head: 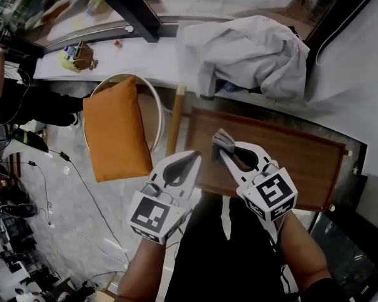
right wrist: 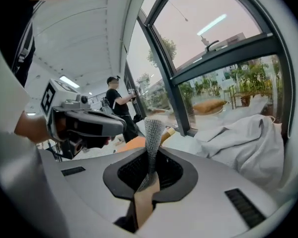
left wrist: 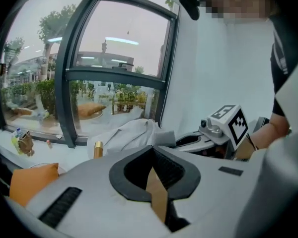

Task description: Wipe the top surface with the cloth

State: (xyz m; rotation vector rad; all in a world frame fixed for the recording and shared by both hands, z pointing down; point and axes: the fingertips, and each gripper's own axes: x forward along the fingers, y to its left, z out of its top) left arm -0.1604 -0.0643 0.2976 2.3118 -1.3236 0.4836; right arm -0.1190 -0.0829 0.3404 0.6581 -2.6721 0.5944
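Observation:
The brown wooden table top [head: 296, 162] lies just ahead of both grippers. My right gripper [head: 222, 151] is shut on a small grey mesh cloth [head: 223, 138], held above the table's near left part. In the right gripper view the cloth [right wrist: 153, 130] sticks up as a twisted strip from between the closed jaws of the right gripper [right wrist: 150, 155]. My left gripper [head: 194, 157] hovers beside it, off the table's left edge, shut with nothing in it. In the left gripper view the left gripper [left wrist: 153, 150] shows only black pads and a brown sliver below.
A crumpled pale grey garment [head: 252, 52] lies on the white window ledge [head: 113, 58] behind the table. An orange cushion [head: 116, 131] rests on a round chair [head: 156, 109] to the left. Cables [head: 57, 168] run over the floor, and a person [right wrist: 116, 103] stands farther left.

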